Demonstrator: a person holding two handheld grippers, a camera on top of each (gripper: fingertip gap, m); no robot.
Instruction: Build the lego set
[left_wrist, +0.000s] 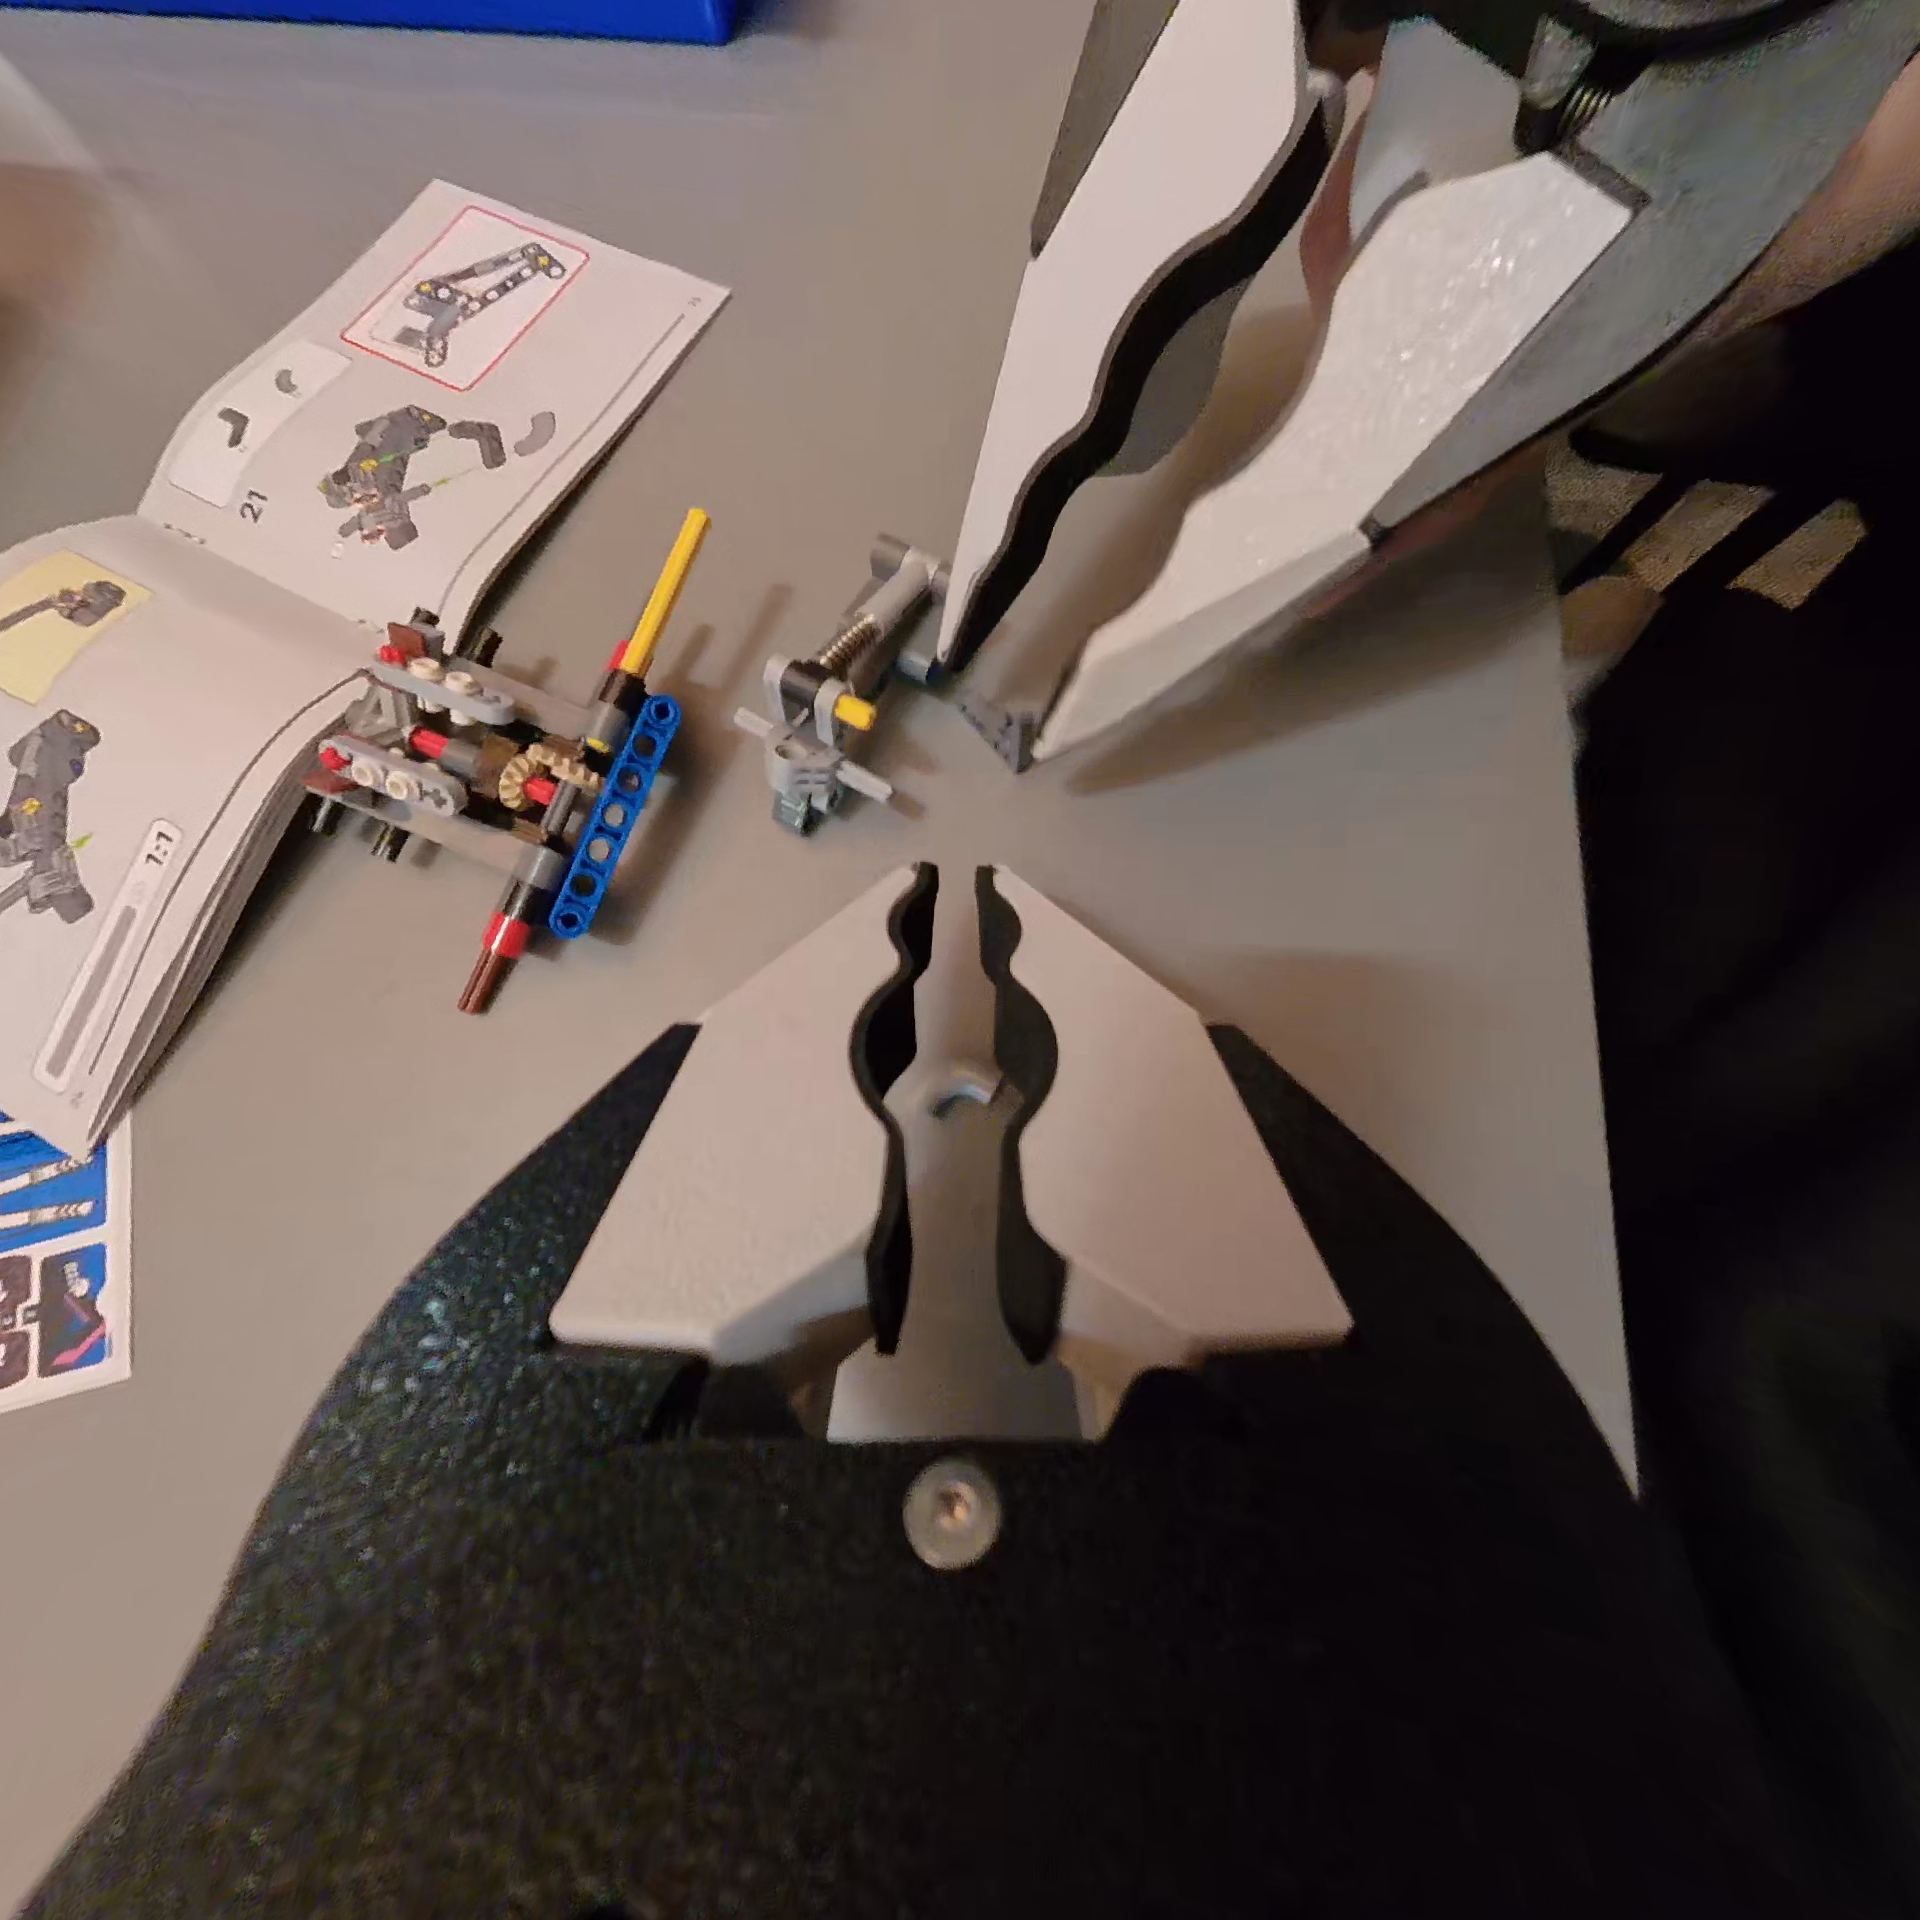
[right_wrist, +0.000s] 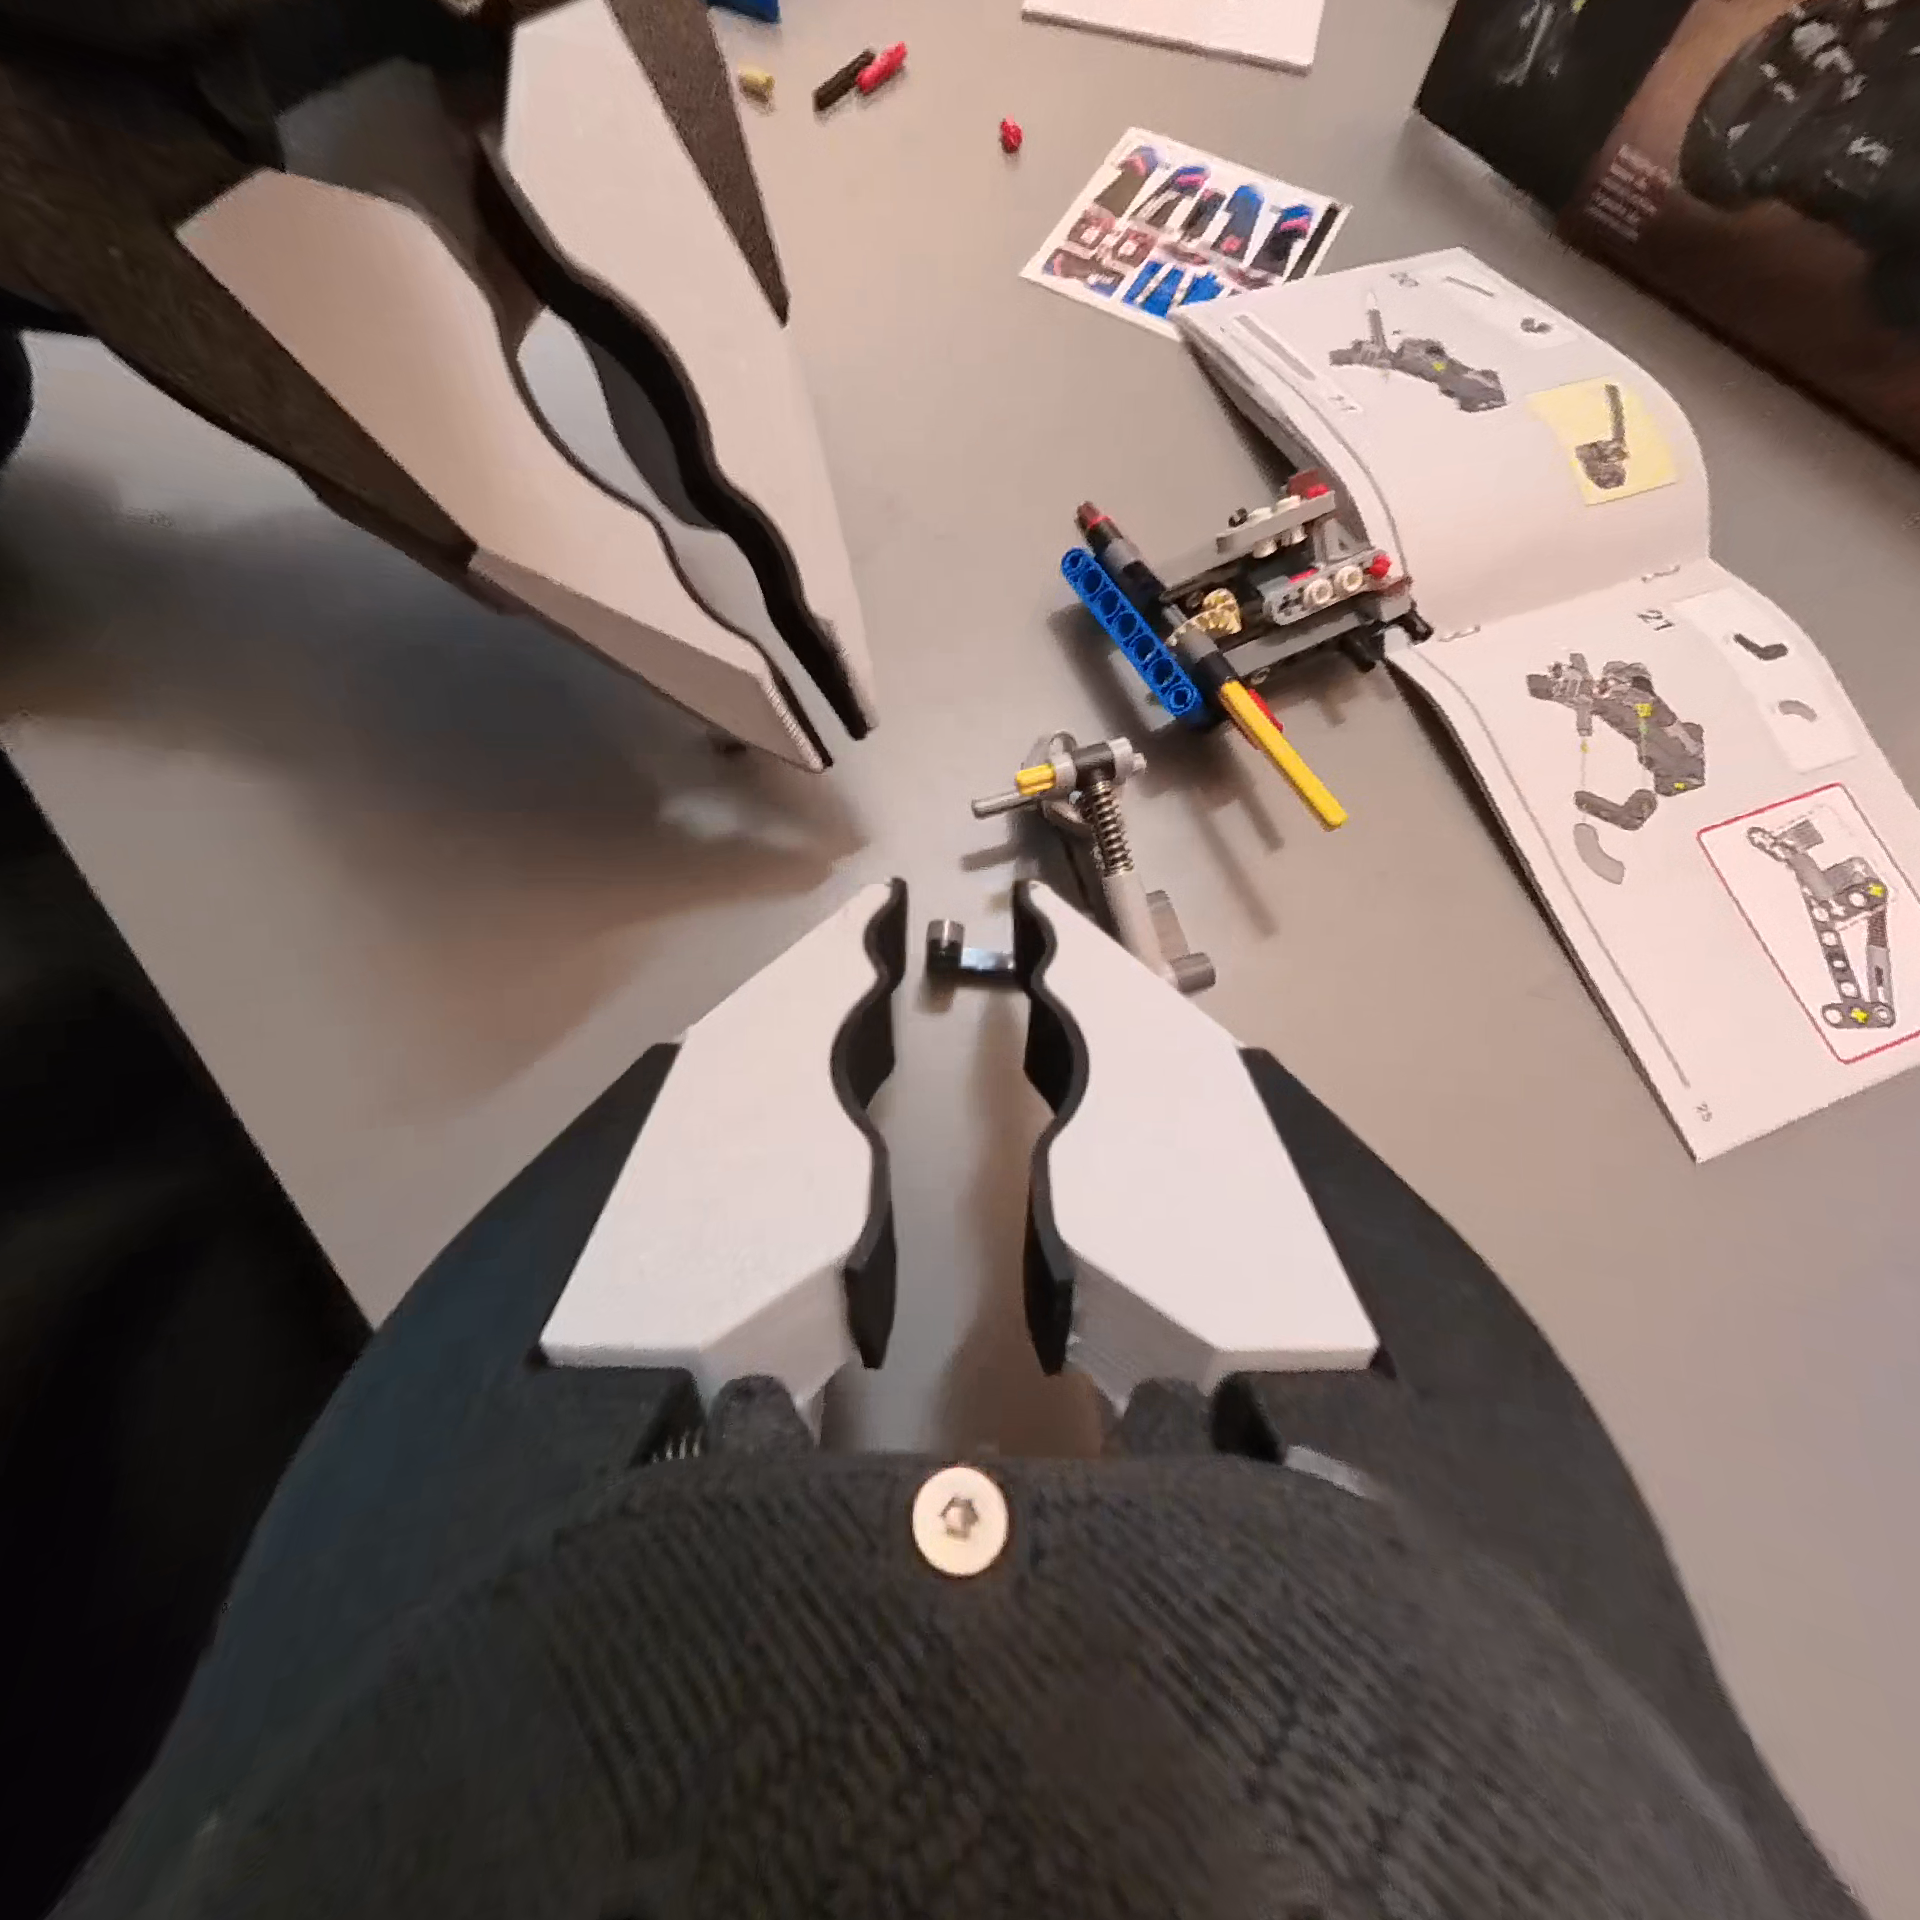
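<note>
Hovering over the grey tabletop (left_wrist: 1195, 831), I am holding my left gripper (left_wrist: 956, 878) with its jaws drawn nearly together, only a narrow slit between the tips and nothing in it. My right gripper (right_wrist: 961, 894) is standing with its jaws parted, and a small dark angled Lego connector piece (right_wrist: 966, 956) is lying on the table in the gap between them, touching the inner edge of the right-hand finger; I cannot tell whether that finger is pressing it. Just beyond those tips a light grey Lego shock-absorber assembly with a metal spring and yellow pin (right_wrist: 1091, 831) is resting on the table, its far end close beside my right finger. Farther off, the larger partly built Lego model with a blue holed beam and a long yellow axle (right_wrist: 1226, 623) is sitting against the edge of the open paper instruction booklet (right_wrist: 1558, 582). A white sticker sheet with blue and red decals (right_wrist: 1184, 234) is lying past the booklet, and a few loose red and dark pins (right_wrist: 862, 73) are scattered near the far side.
</note>
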